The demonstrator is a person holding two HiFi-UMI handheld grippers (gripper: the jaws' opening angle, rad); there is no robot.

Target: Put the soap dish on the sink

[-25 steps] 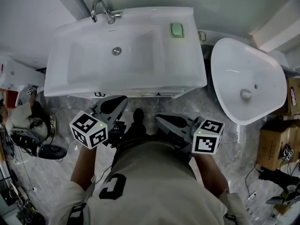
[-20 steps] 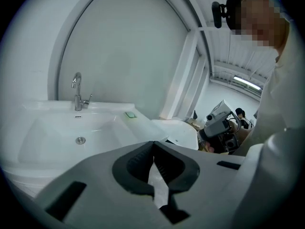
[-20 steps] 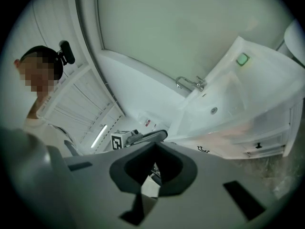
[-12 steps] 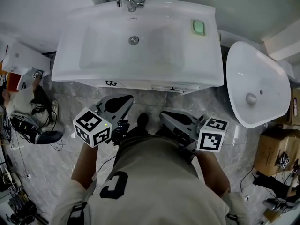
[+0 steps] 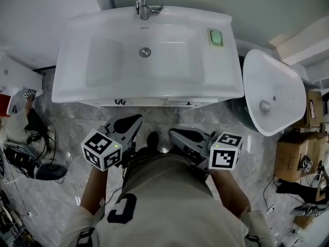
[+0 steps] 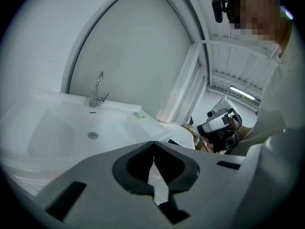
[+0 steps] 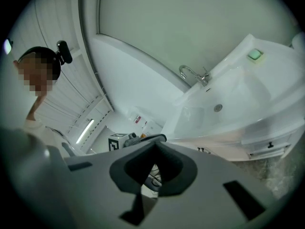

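Observation:
A small green soap dish [image 5: 215, 37] lies on the right rear ledge of the white sink [image 5: 77, 86], right of the chrome tap [image 5: 145, 4]. It also shows in the left gripper view [image 6: 138, 114] and the right gripper view [image 7: 255, 55]. Both grippers hang close to the person's waist, short of the sink's front edge and well away from the dish. My left gripper [image 5: 136, 119] [image 6: 153, 146] is shut with nothing in it. My right gripper [image 5: 172, 133] [image 7: 155, 146] is shut and empty too.
A second white basin [image 5: 272, 94] leans beside the sink on the right. Cardboard boxes [image 5: 293, 161] stand at the far right. Cables and dark gear [image 5: 31, 153] lie on the marble floor at the left.
The view has shifted, so the sink now sits more central. Both grippers stand slightly farther back from the sink's front edge, still shut. The soap dish has stayed on the ledge.

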